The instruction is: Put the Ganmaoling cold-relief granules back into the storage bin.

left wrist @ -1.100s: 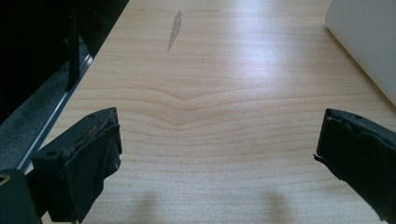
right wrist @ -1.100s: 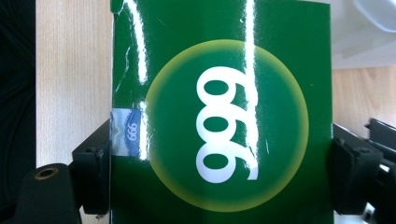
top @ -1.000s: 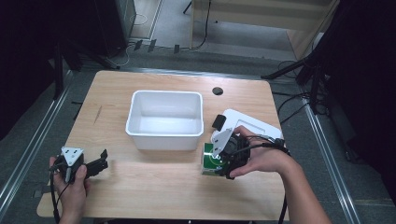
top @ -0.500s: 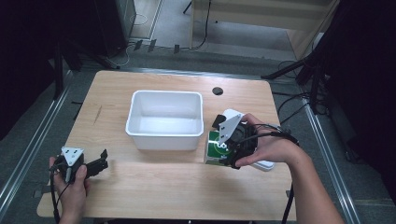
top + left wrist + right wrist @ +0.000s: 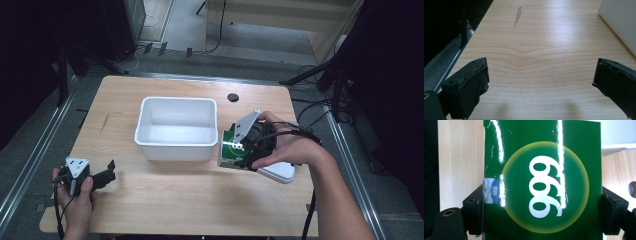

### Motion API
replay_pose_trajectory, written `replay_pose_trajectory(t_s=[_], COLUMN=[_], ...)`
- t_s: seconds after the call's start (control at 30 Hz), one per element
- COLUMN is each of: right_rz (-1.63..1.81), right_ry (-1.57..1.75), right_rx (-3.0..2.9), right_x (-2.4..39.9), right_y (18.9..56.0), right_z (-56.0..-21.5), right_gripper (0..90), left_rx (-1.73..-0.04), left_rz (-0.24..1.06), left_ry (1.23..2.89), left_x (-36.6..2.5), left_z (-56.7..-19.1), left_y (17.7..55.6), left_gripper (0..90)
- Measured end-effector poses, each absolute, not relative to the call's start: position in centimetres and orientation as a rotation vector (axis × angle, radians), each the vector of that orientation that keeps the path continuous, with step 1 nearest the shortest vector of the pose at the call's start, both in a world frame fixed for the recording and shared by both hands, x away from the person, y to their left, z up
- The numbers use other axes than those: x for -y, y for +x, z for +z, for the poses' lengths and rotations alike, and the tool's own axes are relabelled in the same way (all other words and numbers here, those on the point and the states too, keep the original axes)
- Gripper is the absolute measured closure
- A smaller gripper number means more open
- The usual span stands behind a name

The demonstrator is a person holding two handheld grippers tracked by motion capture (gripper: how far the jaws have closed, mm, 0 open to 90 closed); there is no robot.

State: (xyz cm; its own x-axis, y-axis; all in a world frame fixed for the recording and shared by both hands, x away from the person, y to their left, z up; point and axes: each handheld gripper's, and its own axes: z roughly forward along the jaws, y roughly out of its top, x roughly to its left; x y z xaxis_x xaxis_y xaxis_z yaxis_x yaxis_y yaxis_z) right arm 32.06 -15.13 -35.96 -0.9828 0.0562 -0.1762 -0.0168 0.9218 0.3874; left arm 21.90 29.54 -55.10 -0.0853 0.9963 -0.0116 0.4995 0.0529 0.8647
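Note:
A glossy green box (image 5: 231, 148) printed with a white "999" in a yellow-ringed circle (image 5: 544, 187) hangs just above the table, beside the right wall of the white bin (image 5: 176, 144). My right gripper (image 5: 239, 150) is shut on it, its black jaws pressed on the box's two sides. At the table's front left corner my left gripper (image 5: 107, 176) stands open, its jaws wide apart over bare wood (image 5: 536, 67), nothing between them.
A flat white lid or tray (image 5: 279, 171) lies on the table under my right hand. The empty white bin sits mid-table; its corner (image 5: 621, 22) appears in the left gripper view. A round dark hole (image 5: 233, 97) marks the far tabletop. Dark floor rails flank the table.
My right gripper has lifted the green box off the white lid and carried it up and toward the bin. The left gripper has stayed put.

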Motion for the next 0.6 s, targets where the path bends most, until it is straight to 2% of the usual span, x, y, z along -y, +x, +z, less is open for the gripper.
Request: replay_pose_trajectory(t_s=[0.6], right_rz=[0.62], right_ry=[0.034], right_rx=[-2.891], right_x=[13.0], right_y=[35.7], right_z=[-33.6], right_gripper=[15.9], left_rx=[-1.665], left_rz=[0.94], left_ry=[1.517], left_x=[-29.6], left_z=[-55.1], left_y=[21.9], left_gripper=[0.6])
